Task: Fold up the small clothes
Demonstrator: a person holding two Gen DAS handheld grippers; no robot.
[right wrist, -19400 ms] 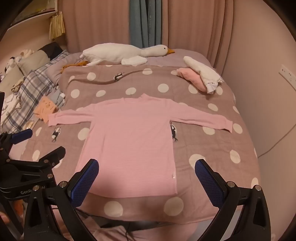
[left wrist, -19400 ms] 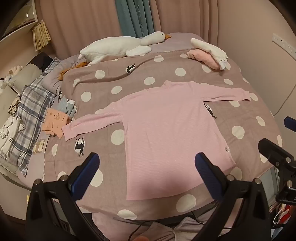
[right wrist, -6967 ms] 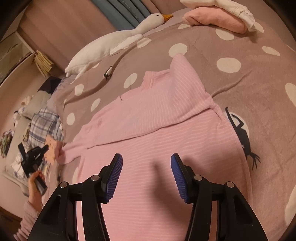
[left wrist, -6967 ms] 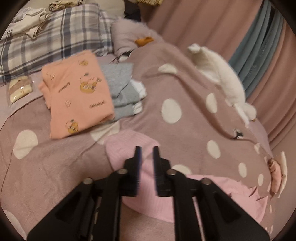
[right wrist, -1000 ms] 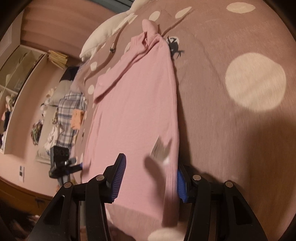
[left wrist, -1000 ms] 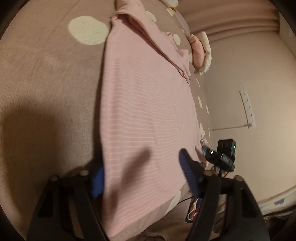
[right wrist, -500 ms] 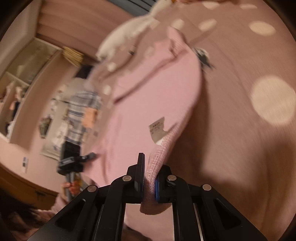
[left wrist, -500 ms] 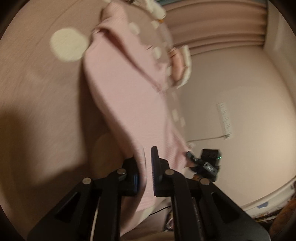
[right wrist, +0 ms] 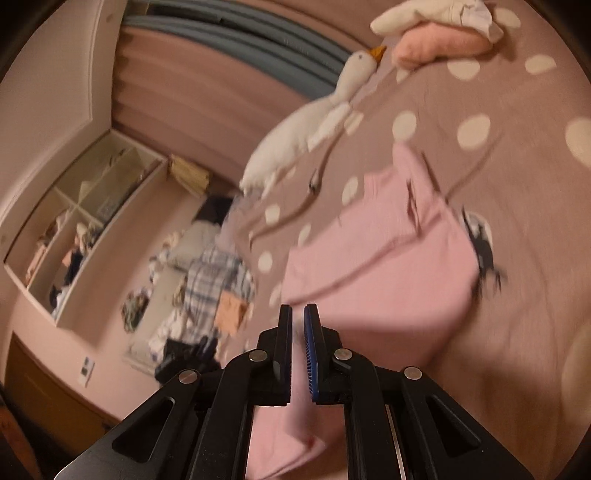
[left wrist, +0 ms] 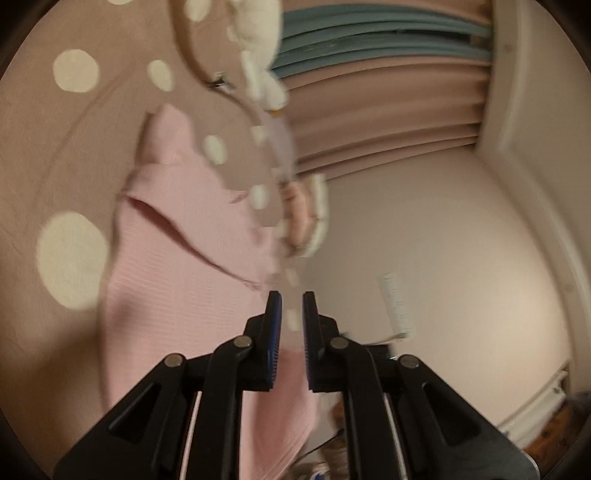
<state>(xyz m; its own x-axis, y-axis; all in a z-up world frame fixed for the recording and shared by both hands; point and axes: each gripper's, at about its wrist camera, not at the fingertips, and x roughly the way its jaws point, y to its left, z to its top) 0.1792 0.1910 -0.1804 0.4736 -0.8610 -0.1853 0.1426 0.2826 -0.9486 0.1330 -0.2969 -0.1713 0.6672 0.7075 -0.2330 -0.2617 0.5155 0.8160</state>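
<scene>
— Claws first: where do they stand?

— Both are pinched together on cloth. My left gripper (left wrist: 291,306) is clamped on the near hem of the pink top (left wrist: 177,266), which hangs down below the fingers. My right gripper (right wrist: 297,317) is clamped on the same hem at its other corner, and the fabric droops under it too.

— And the rest of the top?

— It runs away from my claws onto the polka-dot bedspread (right wrist: 517,332), near the bed's front edge. Its sleeves are folded in across the body, and the collar end points toward the far edge of the bed. The pictures are blurred, so I cannot tell finer creases.

— Beyond that?

— Along the far edge lies a white goose plush (right wrist: 314,129). At the far corner by the wall sits a pink and white bundle (right wrist: 443,33). Off the bed's left side there is a plaid cloth (right wrist: 218,273), and behind it a wall shelf (right wrist: 85,214).
</scene>
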